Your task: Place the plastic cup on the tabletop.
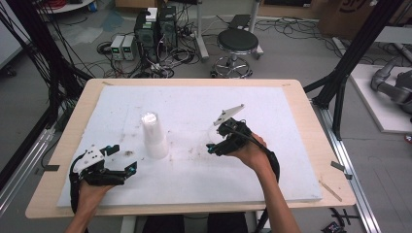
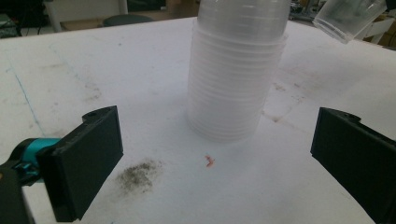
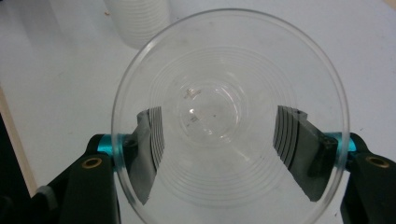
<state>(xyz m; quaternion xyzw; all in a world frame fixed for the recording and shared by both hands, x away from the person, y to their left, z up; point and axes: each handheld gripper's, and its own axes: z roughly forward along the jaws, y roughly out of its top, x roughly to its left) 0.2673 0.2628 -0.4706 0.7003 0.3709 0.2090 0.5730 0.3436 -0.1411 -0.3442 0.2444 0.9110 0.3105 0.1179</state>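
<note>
— What's the right gripper (image 1: 214, 141) doing?
— It's clamping a single clear cup (image 3: 229, 116) by its sides, hovering tilted above the white board (image 1: 272, 160), right of the cup stack (image 1: 154, 136).
— And the left gripper (image 1: 119, 162)?
— It's resting low, jaws gaping wide and holding nothing, aiming at the stack.

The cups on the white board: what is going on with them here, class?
A person works at a table with a two-jaw gripper in each hand. The right gripper is shut on a single clear cup, held off the white board with its open mouth toward that gripper's camera. The left gripper is open, its jaws apart near the foot of the upright stack of cups, not touching it.
</note>
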